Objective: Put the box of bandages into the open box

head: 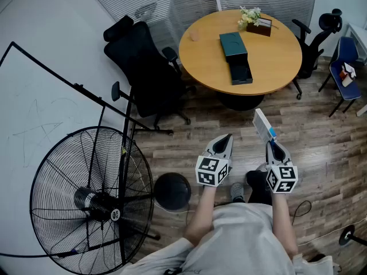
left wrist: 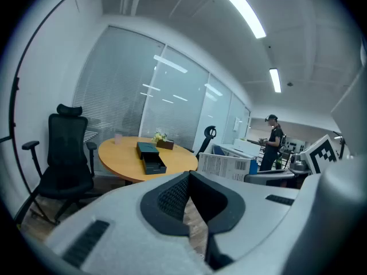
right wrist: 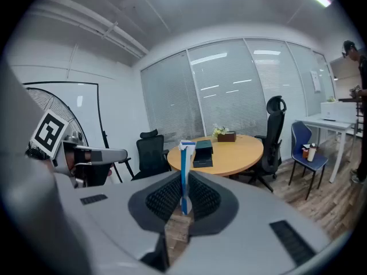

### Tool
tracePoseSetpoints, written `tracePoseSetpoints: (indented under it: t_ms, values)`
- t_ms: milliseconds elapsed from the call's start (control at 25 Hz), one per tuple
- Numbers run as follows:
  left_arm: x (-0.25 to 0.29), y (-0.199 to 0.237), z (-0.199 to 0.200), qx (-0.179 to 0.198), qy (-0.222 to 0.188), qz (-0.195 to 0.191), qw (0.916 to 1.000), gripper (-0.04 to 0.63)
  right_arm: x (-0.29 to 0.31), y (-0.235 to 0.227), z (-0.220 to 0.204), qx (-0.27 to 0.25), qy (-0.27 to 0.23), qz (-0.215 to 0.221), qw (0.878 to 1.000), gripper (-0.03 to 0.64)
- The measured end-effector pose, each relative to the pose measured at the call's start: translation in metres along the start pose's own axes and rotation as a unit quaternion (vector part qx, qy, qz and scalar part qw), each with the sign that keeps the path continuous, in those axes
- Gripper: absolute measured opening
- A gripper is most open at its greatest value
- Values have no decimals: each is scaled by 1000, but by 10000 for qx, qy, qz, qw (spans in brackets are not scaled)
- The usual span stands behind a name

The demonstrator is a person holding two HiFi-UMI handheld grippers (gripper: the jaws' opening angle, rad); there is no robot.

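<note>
My right gripper (head: 271, 144) is shut on a thin white and blue bandage box (head: 264, 125), held over the wooden floor well short of the table. The right gripper view shows that box (right wrist: 184, 176) edge-on, upright between the jaws. A dark open box (head: 240, 73) with its lid (head: 233, 44) beside it lies on the round wooden table (head: 281, 62); the open box (left wrist: 153, 165) also shows far off in the left gripper view. My left gripper (head: 226, 140) is shut and holds nothing, level with the right one.
A black office chair (head: 143, 70) stands left of the table, a large floor fan (head: 86, 199) at lower left. A small flower planter (head: 258, 23) sits at the table's far edge. More chairs (head: 312, 42) stand to the right. A person (left wrist: 274, 148) stands far off.
</note>
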State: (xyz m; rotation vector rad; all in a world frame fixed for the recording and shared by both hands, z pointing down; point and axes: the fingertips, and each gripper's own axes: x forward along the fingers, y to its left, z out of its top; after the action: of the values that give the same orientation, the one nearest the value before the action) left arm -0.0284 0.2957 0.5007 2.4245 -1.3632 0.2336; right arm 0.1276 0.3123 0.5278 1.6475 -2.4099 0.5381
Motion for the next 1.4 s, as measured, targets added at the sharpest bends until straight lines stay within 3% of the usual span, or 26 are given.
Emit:
tracePoseSetpoints:
  t_ms: [440, 960, 1160, 1400]
  values:
    - [48, -1, -2, 174, 240, 197, 9994, 9, 19, -35, 6, 101, -46, -48, 9999, 32]
    - [119, 74, 15, 61, 389, 599, 9974, 9, 119, -54, 56, 140, -208, 225, 9994, 37]
    - [156, 85, 42, 35, 176, 436, 9989, 9, 153, -69, 75, 207, -223, 94, 9995, 37]
    - [198, 115, 55, -172, 298, 536, 9980, 9, 198, -77, 90, 110, -80, 215, 9997, 37]
